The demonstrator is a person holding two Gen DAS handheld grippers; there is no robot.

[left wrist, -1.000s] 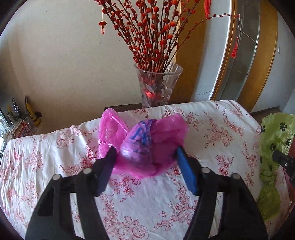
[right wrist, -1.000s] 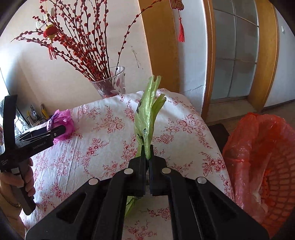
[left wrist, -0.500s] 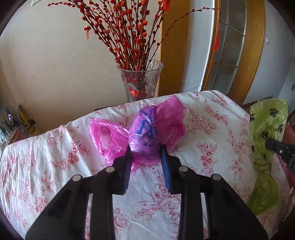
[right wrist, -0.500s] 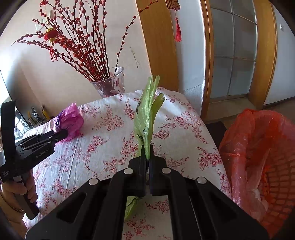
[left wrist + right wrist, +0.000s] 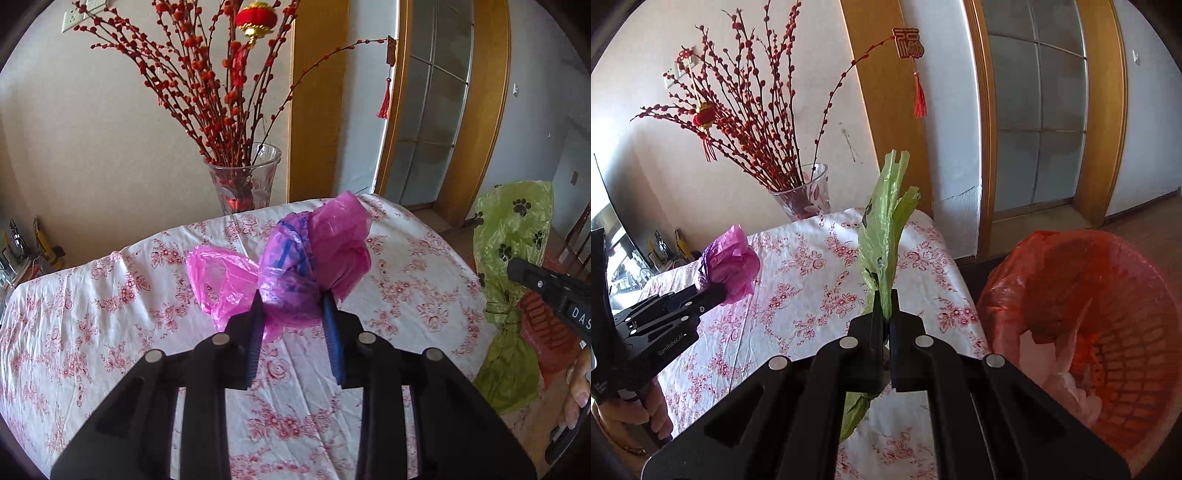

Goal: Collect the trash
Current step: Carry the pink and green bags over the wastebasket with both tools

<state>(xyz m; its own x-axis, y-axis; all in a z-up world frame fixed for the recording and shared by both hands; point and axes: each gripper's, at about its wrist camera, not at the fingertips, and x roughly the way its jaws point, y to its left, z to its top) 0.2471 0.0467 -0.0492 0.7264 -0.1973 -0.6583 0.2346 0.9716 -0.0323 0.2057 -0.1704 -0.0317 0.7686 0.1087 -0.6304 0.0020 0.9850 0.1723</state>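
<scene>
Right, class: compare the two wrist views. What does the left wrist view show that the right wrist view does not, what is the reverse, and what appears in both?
Only the left wrist view shows the paw prints on the green bag and the left gripper closed on the pink bag. Only the right wrist view shows the red-lined trash basket. Both show both bags, the vase and the floral tablecloth.

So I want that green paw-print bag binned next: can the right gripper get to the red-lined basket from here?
Probably yes: the right gripper holds the green paw-print plastic bag, and the red-lined basket gapes unobstructed beside it.
</scene>
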